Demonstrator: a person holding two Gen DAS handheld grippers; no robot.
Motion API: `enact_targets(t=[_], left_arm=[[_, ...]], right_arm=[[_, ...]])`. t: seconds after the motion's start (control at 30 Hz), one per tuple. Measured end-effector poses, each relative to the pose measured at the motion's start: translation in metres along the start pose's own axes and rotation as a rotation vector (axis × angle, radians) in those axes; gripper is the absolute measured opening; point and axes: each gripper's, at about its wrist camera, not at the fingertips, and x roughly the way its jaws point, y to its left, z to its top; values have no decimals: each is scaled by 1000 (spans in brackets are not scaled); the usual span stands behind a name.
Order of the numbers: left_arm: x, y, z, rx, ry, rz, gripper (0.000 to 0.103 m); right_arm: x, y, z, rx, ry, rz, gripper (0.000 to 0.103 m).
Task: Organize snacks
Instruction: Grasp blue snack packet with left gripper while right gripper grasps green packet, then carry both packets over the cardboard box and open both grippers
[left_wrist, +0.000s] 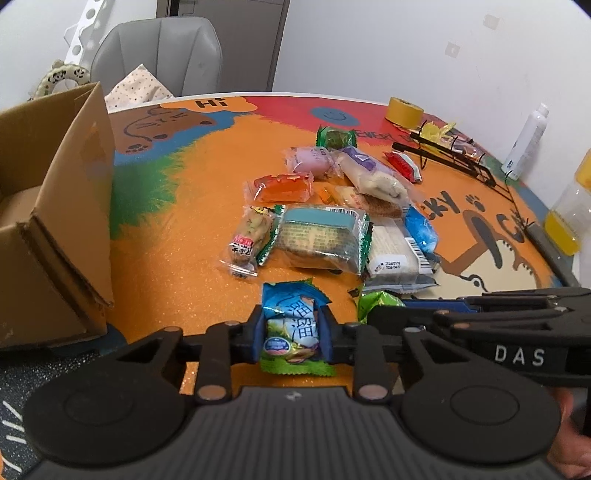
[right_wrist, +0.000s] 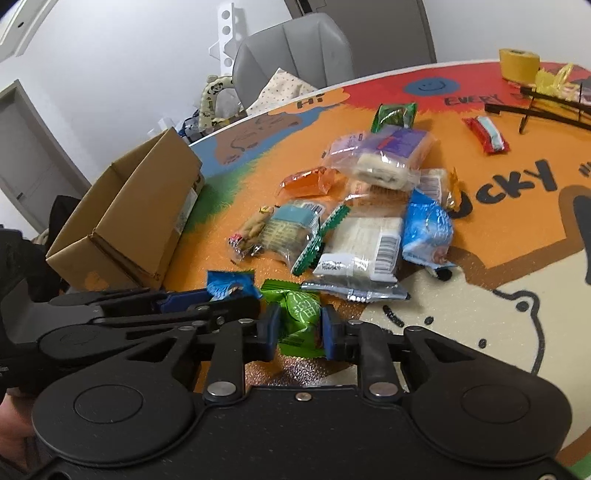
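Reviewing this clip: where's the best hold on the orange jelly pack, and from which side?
Grip the orange jelly pack across its short width at mid-body, from above. It lies flat, clear of the other wrappers on its box-facing side, so jaws can straddle it; the crimped ends look thin and slippery.

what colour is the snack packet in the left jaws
Blue on top with a green bottom edge: the packet shows best in the left wrist view, clamped in the left gripper.

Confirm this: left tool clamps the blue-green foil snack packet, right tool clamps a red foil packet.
Wrong on one count. The right tool clamps a green foil packet, as the right wrist view shows. The left tool does clamp the blue-green foil snack packet.
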Motion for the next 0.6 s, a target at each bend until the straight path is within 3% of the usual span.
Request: enact_targets(t=[0.6], left_arm=[[-63,17,22,6,-149,-16,27]], right_arm=[[-26,40,27,-45,-117,11,20]])
